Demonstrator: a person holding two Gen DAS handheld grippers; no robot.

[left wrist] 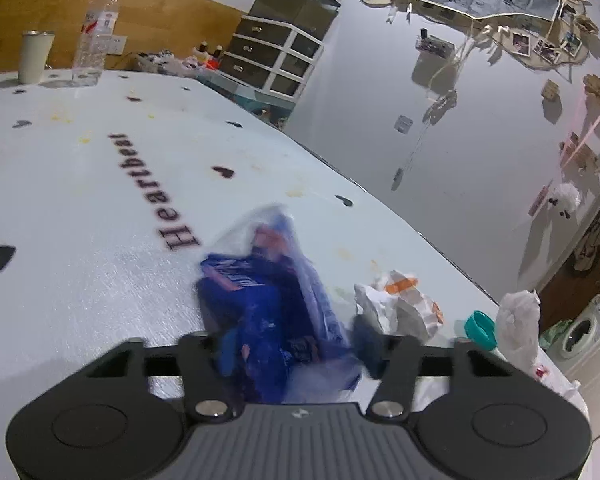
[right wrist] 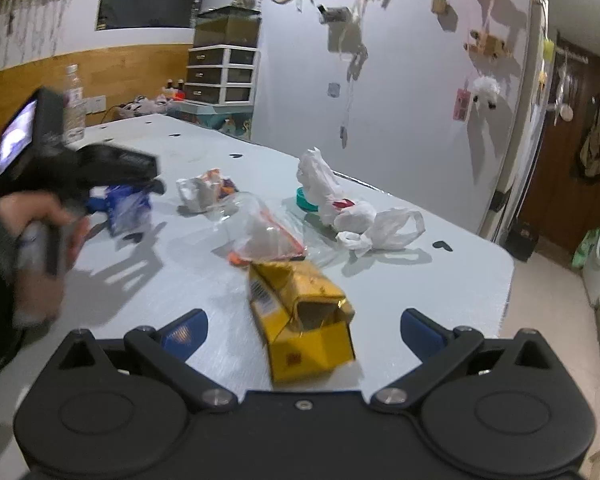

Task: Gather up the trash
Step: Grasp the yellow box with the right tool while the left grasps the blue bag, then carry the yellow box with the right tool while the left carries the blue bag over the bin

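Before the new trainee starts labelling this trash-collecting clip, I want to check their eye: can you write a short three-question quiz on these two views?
1. True or false: the left hand-held gripper has the blue plastic wrapper between its fingers.
2. Which item lies nearest the right hand-held gripper? A) white plastic bag B) yellow carton C) teal lid
3. Fill in: at the table's far end, beside the clear water bottle, stands a white ____.

Key: 1 true; 2 B; 3 cup.
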